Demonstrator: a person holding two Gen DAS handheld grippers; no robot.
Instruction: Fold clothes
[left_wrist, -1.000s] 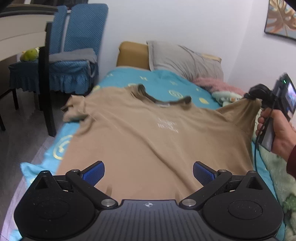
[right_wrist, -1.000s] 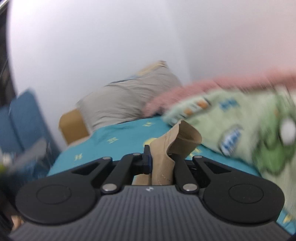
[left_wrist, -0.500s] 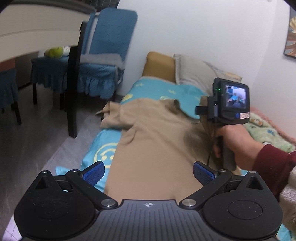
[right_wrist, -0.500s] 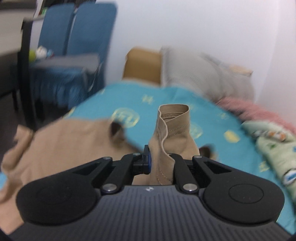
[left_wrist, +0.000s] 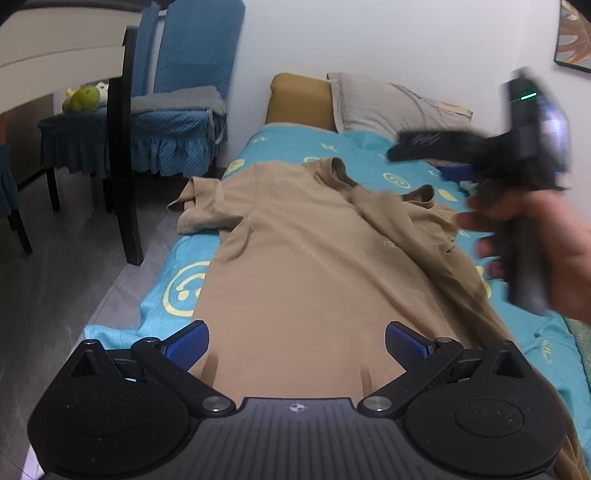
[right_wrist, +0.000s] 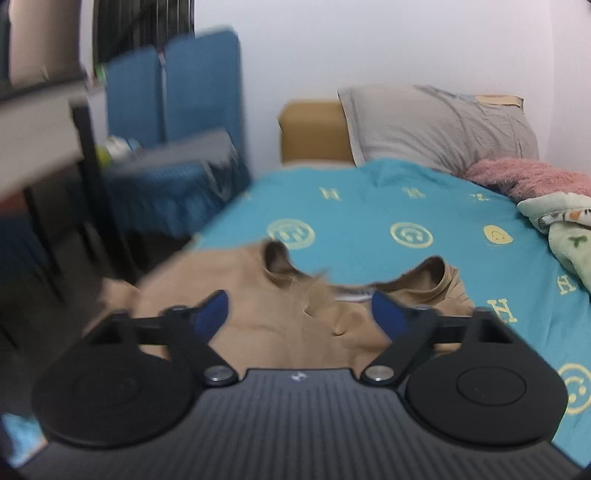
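A tan T-shirt lies flat on the teal bedsheet. Its right sleeve is folded in over the chest; its left sleeve hangs at the bed's left edge. My left gripper is open and empty above the shirt's hem. My right gripper is open and empty above the collar. In the left wrist view it shows blurred at the right, held by a hand.
A grey pillow and a tan headboard stand at the bed's far end. Pink and green blankets lie on the right. Blue chairs and a dark table leg stand left of the bed.
My right gripper has let go of the right sleeve, which now lies folded over the shirt, and has opened. My left gripper stays open over the hem.
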